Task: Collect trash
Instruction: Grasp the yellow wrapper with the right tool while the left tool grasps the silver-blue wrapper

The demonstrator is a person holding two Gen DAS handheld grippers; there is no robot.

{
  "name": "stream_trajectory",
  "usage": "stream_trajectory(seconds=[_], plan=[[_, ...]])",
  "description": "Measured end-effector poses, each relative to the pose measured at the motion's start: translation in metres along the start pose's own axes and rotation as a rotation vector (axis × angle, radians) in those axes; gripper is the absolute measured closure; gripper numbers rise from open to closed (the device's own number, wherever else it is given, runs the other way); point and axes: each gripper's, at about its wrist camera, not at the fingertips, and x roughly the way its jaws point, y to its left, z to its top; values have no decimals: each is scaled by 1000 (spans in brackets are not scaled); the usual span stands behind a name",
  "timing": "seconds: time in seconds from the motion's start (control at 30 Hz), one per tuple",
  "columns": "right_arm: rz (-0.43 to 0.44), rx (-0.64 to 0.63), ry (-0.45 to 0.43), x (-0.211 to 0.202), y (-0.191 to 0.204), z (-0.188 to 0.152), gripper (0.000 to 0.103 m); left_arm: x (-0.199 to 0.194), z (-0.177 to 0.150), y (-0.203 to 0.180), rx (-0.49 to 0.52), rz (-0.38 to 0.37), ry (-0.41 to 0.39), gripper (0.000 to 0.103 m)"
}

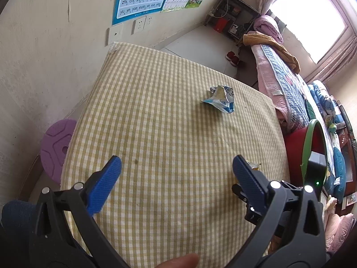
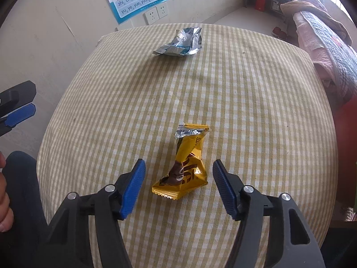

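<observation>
Right tongs (image 2: 178,178) released, jaws spread wide, hovering low over the desk (image 2: 256,111) with its yellow-check cloth. Yellow wrapper (image 2: 184,167) lies flat on the cloth right between the blue pads, touching neither. Blue-silver wrapper (image 2: 180,42) sits crumpled well apart, toward the far edge of the desk near the wall. Left tongs (image 1: 177,167) also released, over the near-left part of the desk, nothing between the jaws. In the left wrist view the blue-silver wrapper (image 1: 221,98) is far ahead; a yellow scrap behind its right finger is probably the yellow wrapper, mostly hidden.
</observation>
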Motion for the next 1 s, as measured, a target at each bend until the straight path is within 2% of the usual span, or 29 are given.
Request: stream_trajectory(seconds=[0.03,0.1,0.13,0.27,0.47,0.7,1.0], plan=[[5,-1,7,3,0,0,57,2,1,0,0,0,2,6],[8,-3,15,5,-1,0,64,5,3,0,2,0,6,6],[10,-4,18,7,-1,0,73,7,3,-2,3,-1,9,6],[21,3,13,4,-6,4,77,18,8,-7,13,-7,17,6],[29,15,-35,-15,-14,19,78,31,19,-24,45,-18,18,6],[18,49,-106,-35,-41,43,78,48,42,-51,100,-22,13,6],[23,113,-150,-43,-77,61,77,93,62,-82,157,-15,47,6]])
